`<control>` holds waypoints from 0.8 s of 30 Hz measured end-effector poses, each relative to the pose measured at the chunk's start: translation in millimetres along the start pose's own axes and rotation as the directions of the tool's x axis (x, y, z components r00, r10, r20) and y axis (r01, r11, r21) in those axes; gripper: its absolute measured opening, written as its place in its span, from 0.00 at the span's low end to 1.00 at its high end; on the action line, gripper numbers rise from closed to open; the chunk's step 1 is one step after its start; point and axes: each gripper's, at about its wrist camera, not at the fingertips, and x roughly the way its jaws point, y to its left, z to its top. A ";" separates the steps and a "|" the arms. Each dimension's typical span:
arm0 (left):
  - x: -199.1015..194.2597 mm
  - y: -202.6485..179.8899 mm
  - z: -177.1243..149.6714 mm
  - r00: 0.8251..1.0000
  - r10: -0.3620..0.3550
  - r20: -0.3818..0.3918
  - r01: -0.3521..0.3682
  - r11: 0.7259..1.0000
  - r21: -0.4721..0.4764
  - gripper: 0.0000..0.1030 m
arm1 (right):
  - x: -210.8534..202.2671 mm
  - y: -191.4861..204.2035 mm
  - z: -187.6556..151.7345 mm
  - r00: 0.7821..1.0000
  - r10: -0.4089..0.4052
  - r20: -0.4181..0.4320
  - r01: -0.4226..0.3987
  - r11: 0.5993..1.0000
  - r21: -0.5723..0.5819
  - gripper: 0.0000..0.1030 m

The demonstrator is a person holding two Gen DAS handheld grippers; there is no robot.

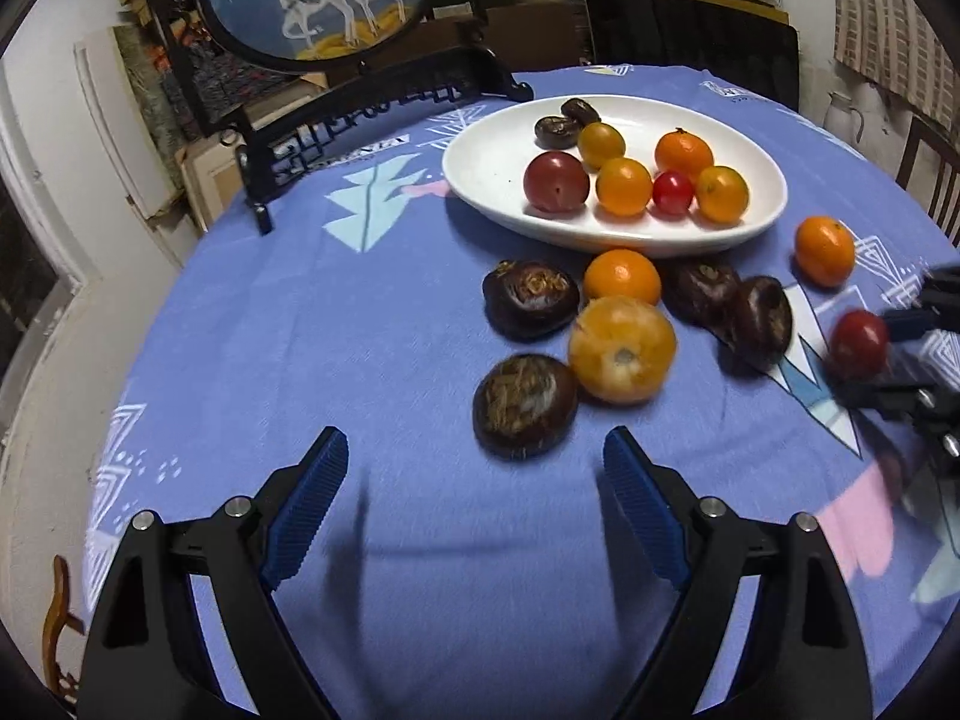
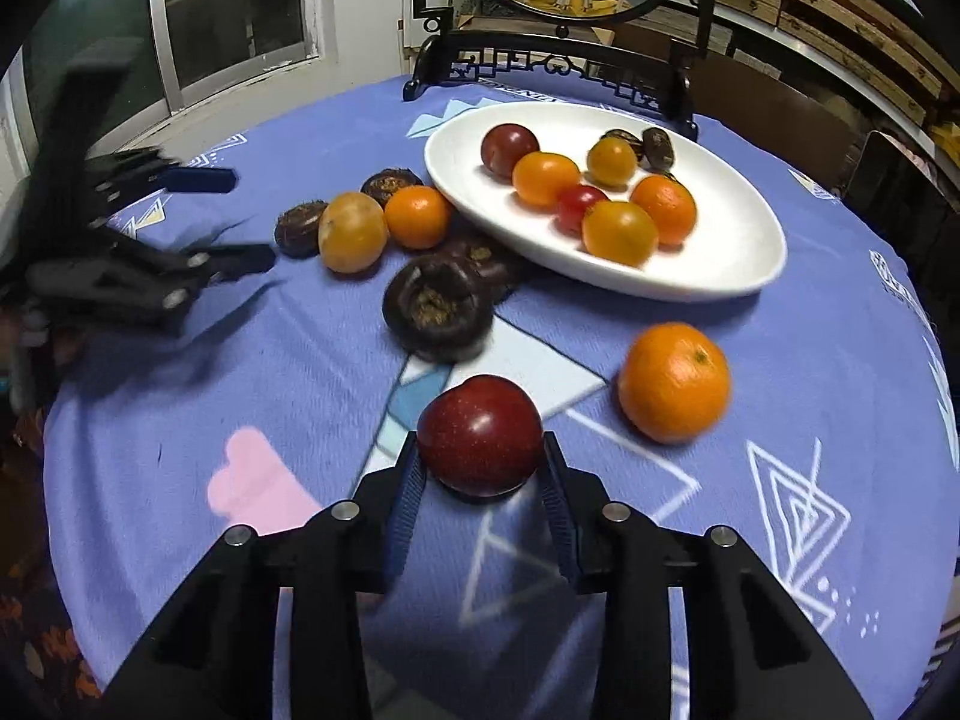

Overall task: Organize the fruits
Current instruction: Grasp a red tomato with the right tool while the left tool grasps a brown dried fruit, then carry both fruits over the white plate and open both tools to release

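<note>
Round table under purple cloth [image 1: 372, 324], white plate [image 1: 480, 180], window [image 2: 240, 18] behind.

left gripper [image 1: 476, 456]: black arms, silver screws | right gripper [image 2: 483, 459]: same | jaws: ribbed blue pads

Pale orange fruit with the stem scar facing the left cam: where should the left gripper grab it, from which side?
Grip the pale orange fruit across its widest middle, pads on its left and right flanks, coming in low from the camera side. It is round, lying on its side. The left gripper is open. A dark water chestnut crowds its near-left side, so that pad has little room.
</note>
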 end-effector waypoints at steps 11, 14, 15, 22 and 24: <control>29.9 3.3 17.6 0.980 -0.192 -0.047 0.193 0.981 0.002 0.39 | -4.7 -7.2 -10.0 1.000 0.013 0.000 -0.013 0.999 0.039 0.38; 24.4 -5.7 14.6 0.984 -0.173 -0.043 0.174 0.984 0.023 0.39 | -4.6 -6.4 -9.8 1.000 0.010 -0.002 -0.010 0.999 0.037 0.38; 22.6 -6.7 13.3 0.982 -0.182 -0.047 0.183 0.983 0.019 0.39 | -4.6 -6.6 -9.7 1.000 0.010 -0.002 -0.010 0.999 0.038 0.38; -8.3 -19.5 -5.6 0.979 -0.201 -0.048 0.203 0.978 0.046 0.39 | -11.3 -1.4 -16.1 1.000 0.011 -0.010 -0.011 1.000 0.019 0.38; -17.3 -25.2 -14.0 0.980 -0.192 -0.056 0.196 0.979 0.063 0.39 | -13.2 1.7 -19.7 1.000 0.009 -0.021 -0.009 1.000 0.001 0.39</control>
